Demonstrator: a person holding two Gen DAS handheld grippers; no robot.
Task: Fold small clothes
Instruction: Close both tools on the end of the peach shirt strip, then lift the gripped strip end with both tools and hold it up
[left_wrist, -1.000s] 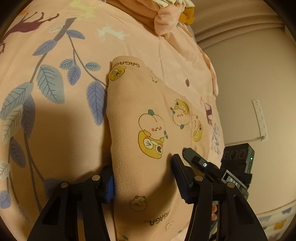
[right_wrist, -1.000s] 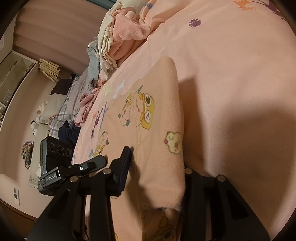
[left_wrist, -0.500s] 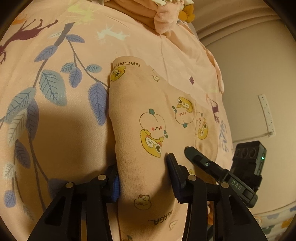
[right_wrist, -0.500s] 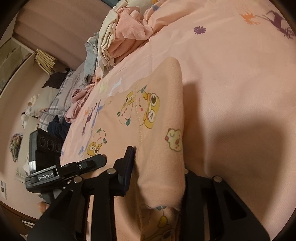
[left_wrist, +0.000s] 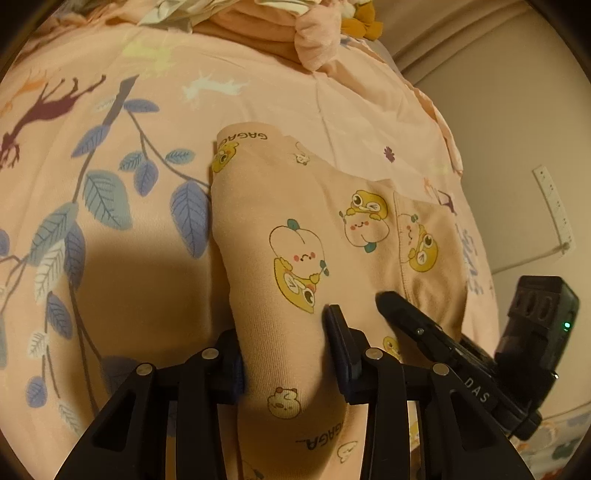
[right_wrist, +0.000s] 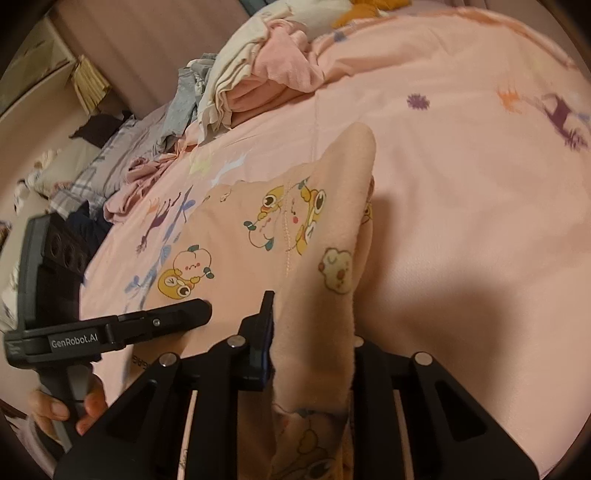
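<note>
Peach cartoon-print garment (left_wrist: 295, 229) is spread on the bed (left_wrist: 110, 258), one bunched edge between each pair of closing tongs: left tongs (left_wrist: 284, 350), right tongs (right_wrist: 314, 354). Both edges are best pinched evenly and lifted together.
</note>
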